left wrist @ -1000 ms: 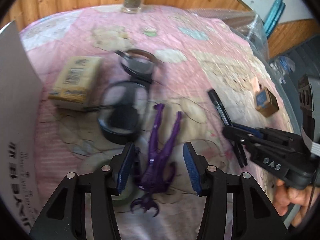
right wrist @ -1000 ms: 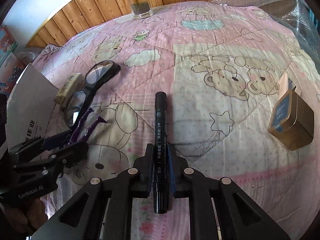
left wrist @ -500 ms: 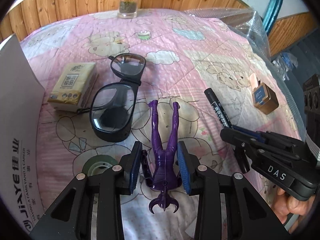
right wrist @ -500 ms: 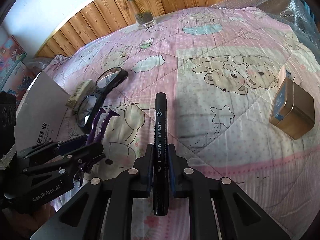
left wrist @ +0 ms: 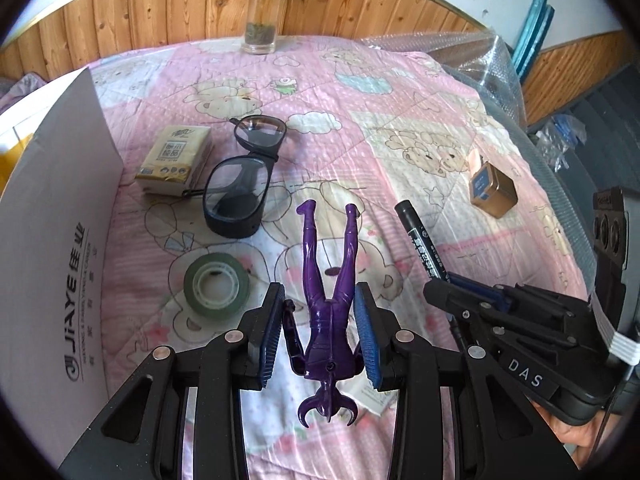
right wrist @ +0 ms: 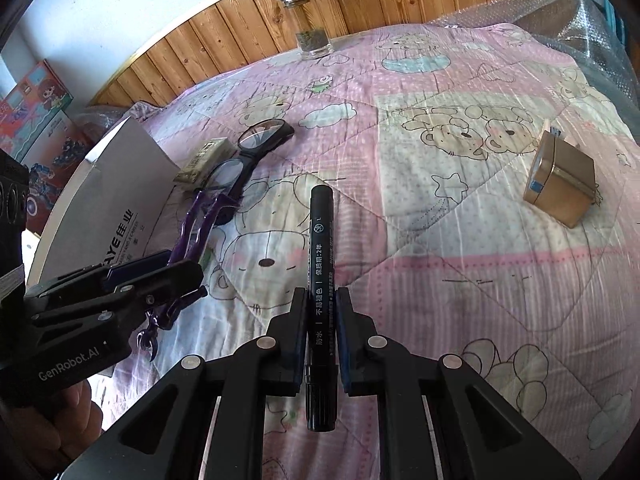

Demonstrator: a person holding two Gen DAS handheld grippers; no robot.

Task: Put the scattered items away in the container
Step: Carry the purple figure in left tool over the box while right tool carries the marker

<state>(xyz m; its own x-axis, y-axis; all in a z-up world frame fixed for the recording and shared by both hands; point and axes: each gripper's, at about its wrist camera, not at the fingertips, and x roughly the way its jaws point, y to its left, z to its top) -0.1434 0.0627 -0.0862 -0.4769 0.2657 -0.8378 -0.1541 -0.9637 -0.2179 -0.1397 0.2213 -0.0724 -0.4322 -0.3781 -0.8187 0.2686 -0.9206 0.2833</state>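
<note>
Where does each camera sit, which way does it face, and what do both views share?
Left wrist: on the left gripper, looking down the bed at the purple figure it grips; the right gripper and a hand show.
Right wrist: on the right gripper, looking down at the marker it grips; the left gripper shows.
Shared: glasses, white box, glass jar, small tin.

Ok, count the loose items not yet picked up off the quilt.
4: tissue pack, glasses and tape roll near the white box; gold tin far right. More may be hidden.
</note>
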